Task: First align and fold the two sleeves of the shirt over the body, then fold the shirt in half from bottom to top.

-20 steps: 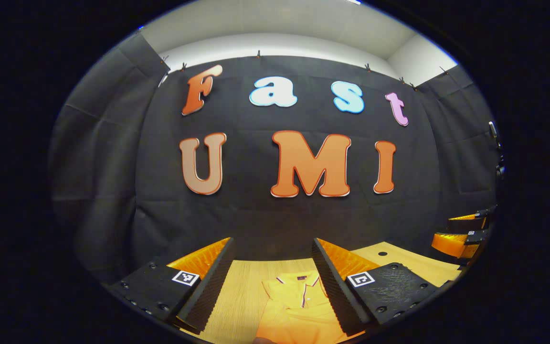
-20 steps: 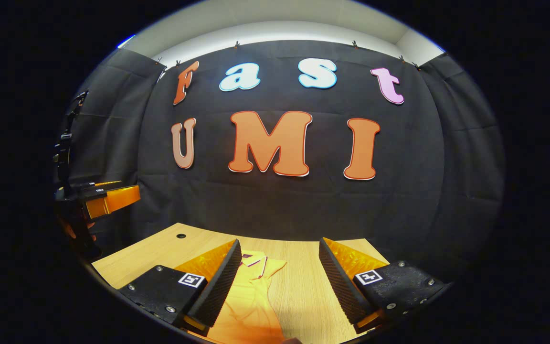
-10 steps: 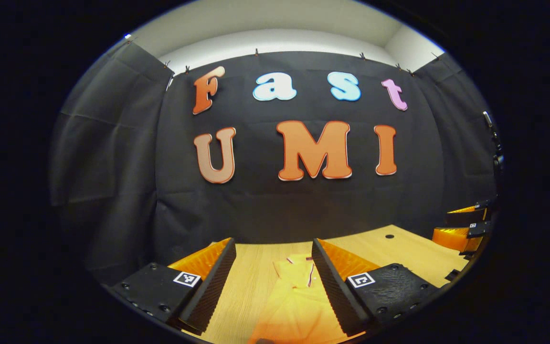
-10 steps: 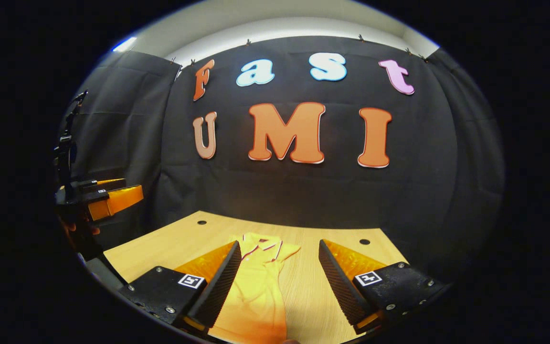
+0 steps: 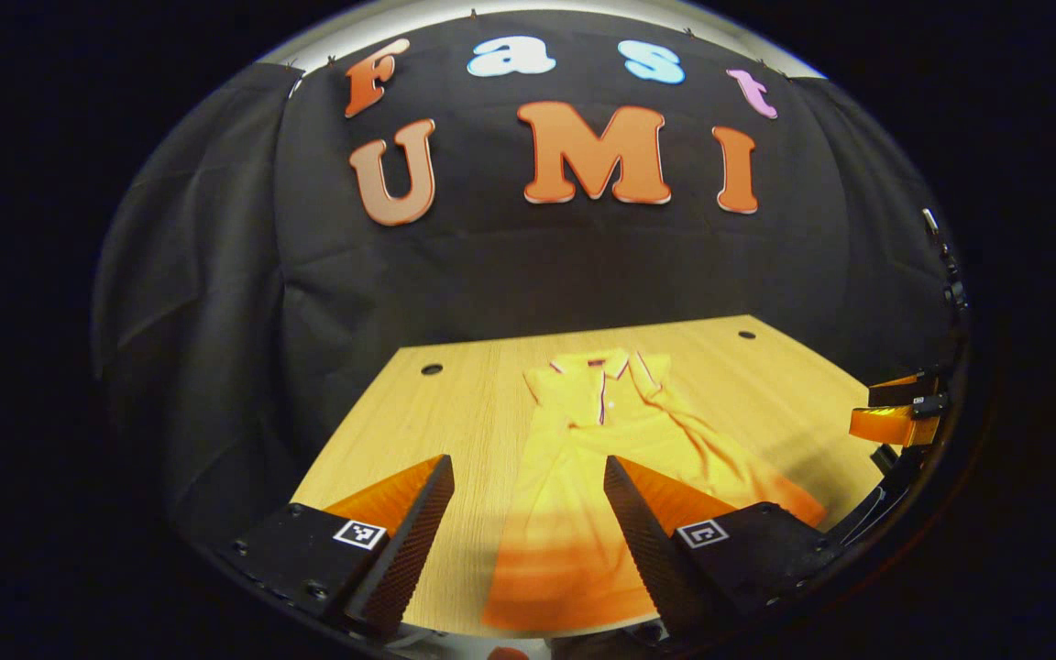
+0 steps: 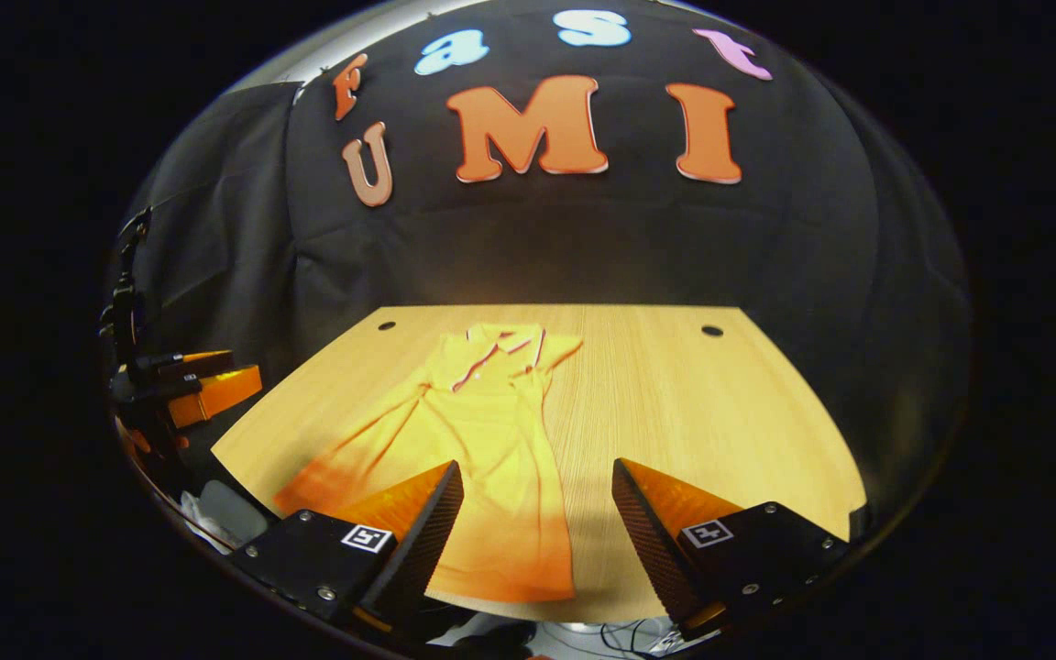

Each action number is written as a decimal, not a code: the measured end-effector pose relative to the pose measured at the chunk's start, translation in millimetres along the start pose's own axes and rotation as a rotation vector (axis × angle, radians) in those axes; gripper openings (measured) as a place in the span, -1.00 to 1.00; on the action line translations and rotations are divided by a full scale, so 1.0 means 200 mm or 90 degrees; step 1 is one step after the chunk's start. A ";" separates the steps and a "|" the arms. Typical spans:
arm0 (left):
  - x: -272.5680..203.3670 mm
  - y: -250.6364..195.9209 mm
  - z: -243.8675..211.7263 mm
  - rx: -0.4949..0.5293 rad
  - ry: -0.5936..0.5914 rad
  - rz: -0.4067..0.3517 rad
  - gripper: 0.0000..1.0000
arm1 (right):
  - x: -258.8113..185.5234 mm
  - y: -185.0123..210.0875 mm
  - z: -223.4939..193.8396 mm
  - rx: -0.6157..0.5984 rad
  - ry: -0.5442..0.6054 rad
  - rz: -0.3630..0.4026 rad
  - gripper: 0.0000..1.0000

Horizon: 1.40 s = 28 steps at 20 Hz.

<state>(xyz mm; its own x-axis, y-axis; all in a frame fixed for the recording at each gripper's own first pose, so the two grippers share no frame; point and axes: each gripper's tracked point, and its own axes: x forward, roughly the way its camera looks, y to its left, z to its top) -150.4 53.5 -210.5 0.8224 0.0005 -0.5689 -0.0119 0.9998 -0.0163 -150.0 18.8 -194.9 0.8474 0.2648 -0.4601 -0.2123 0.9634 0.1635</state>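
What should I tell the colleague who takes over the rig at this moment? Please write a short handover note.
Left hand-held gripper: open, holding nothing, above the near edge of the table.
Right hand-held gripper: open, holding nothing, also at the near edge.
Shirt: yellow, lying on the table, collar toward the far wall, hem toward the near edge.
Done: the shirt looks already narrowed, with one long flap lying out to one side; I cannot tell whether both sleeves are folded in properly.
Left: check and finish the sleeves, then fold the hem up to the collar.
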 end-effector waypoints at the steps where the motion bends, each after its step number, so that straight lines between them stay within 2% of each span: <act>1: 0.02 0.00 -0.08 -0.008 0.032 -0.010 0.99 | 0.03 -0.01 -0.07 0.007 0.031 -0.003 0.97; 6: 0.07 0.01 -0.43 -0.018 0.196 -0.012 1.00 | 0.07 -0.05 -0.41 -0.008 0.174 -0.018 0.97; 10: 0.13 0.02 -0.65 -0.035 0.303 -0.028 0.99 | 0.12 -0.01 -0.52 -0.016 0.244 -0.016 0.97; 12: 0.15 0.03 -0.71 -0.053 0.353 -0.036 1.00 | 0.13 0.00 -0.59 -0.022 0.277 -0.016 0.97; 15: 0.18 0.06 -0.69 -0.080 0.413 -0.034 1.00 | 0.15 0.02 -0.66 -0.019 0.313 -0.008 0.97; 17: 0.21 0.07 -0.78 -0.108 0.451 -0.024 0.99 | 0.16 0.04 -0.69 -0.025 0.328 -0.003 0.96; 20: 0.25 0.08 -0.80 -0.125 0.463 -0.007 0.96 | 0.17 0.07 -0.73 -0.030 0.343 0.002 0.96; 22: 0.25 0.11 -0.82 -0.086 0.477 0.002 0.92 | 0.17 0.07 -0.75 -0.034 0.352 0.005 0.96; 27: 0.22 0.10 -0.82 -0.042 0.474 -0.038 1.00 | 0.19 0.08 -0.76 -0.062 0.354 0.000 0.94; 28: 0.22 0.08 -0.82 -0.030 0.465 -0.049 0.96 | 0.19 0.08 -0.76 -0.079 0.358 -0.001 0.93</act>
<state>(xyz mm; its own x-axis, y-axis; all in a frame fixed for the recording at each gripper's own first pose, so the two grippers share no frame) -206.5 67.2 -370.2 0.2330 -0.0997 -0.9673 -0.0069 0.9945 -0.1041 -195.6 49.7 -343.0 0.4660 0.2110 -0.8593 -0.2948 0.9527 0.0740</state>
